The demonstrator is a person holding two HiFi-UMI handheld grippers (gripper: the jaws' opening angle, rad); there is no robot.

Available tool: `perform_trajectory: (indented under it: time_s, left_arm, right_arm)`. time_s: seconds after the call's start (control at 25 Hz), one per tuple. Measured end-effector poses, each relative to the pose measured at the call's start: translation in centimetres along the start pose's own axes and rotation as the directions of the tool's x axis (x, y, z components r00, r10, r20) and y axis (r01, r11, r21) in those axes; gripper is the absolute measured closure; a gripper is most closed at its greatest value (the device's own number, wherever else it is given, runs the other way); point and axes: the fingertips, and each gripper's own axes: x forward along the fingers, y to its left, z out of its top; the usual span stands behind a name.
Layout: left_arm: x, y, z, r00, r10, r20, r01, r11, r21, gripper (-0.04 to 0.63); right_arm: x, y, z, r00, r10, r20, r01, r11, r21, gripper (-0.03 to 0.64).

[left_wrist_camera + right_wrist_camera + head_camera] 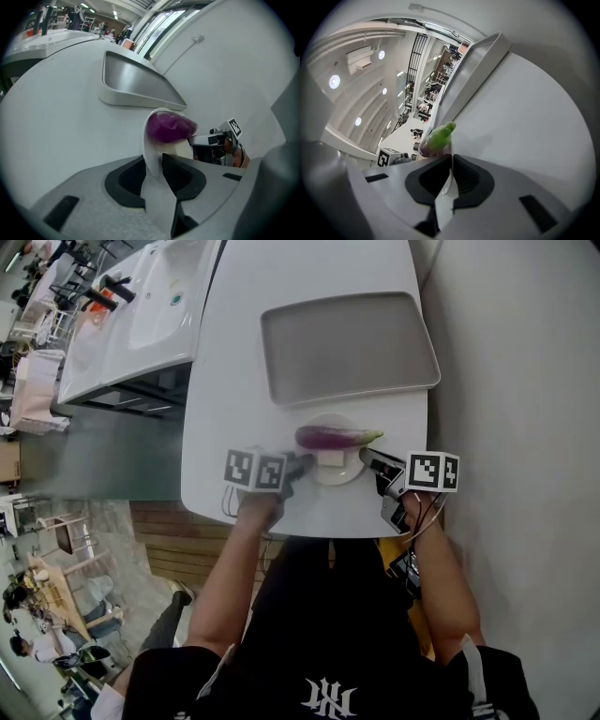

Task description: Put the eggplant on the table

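The eggplant (pixel 337 437) lay on the plate (pixel 341 475) at the table's (pixel 244 352) near edge; the right gripper (pixel 367 457) pinched the plate's right rim; the left gripper (pixel 305 463) stood loose around the left rim.

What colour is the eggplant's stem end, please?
Green stem end, clearest in the right gripper view.

Both bare arms were stretched out in front of the body, the left forearm (pixel 234 568) and right forearm (pixel 445 587) roughly side by side, each hand holding a gripper with its tip turned in toward the other. The left gripper (pixel 305 462) was tipped downward, its jaws sitting apart, loose on either side of the plate (pixel 336 479) rim. The right gripper (pixel 366 457) sat flatter, its jaws pinched tight on the plate's opposite edge.
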Motion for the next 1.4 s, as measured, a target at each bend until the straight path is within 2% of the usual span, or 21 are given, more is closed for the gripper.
perform_trajectory:
  time_s: [0.32, 0.72, 0.84, 1.0, 1.08, 1.2, 1.4]
  left_arm:
    - [0.0, -0.3, 0.2, 0.992, 0.108, -0.062, -0.101, 0.989, 0.104, 0.478]
    - [0.5, 0.1, -0.5, 0.963, 0.226, -0.143, -0.187, 0.951, 0.244, 0.452]
    - [0.3, 0.5, -0.5, 0.945, 0.287, -0.159, -0.23, 0.925, 0.303, 0.443]
    - [-0.3, 0.8, -0.1, 0.909, 0.39, -0.151, -0.295, 0.854, 0.429, 0.44]
    - [-0.4, 0.8, 0.0, 0.905, 0.402, -0.139, -0.304, 0.839, 0.45, 0.44]
    - [-0.5, 0.7, -0.1, 0.908, 0.403, -0.117, -0.306, 0.828, 0.47, 0.44]
    - [-0.4, 0.5, -0.4, 0.918, 0.395, -0.044, -0.323, 0.805, 0.499, 0.44]
  right_arm:
    - [-0.3, -0.1, 0.1, 0.999, -0.049, -0.01, 0.049, 0.999, -0.024, 0.603]
    - [-0.3, -0.9, -0.8, 0.993, -0.114, -0.031, 0.113, 0.993, -0.035, 0.603]
    - [-0.4, -1.0, -1.0, 0.993, -0.115, -0.035, 0.114, 0.993, -0.024, 0.603]
    - [-0.4, -0.7, -0.8, 0.992, -0.118, -0.033, 0.117, 0.993, -0.034, 0.603]
    - [-0.4, -0.8, -0.6, 0.99, -0.138, -0.036, 0.135, 0.989, -0.062, 0.603]
    - [-0.2, -1.1, -0.5, 0.978, -0.203, -0.045, 0.193, 0.968, -0.158, 0.595]
    - [0.1, -1.4, -0.6, 0.945, -0.325, -0.044, 0.289, 0.887, -0.36, 0.566]
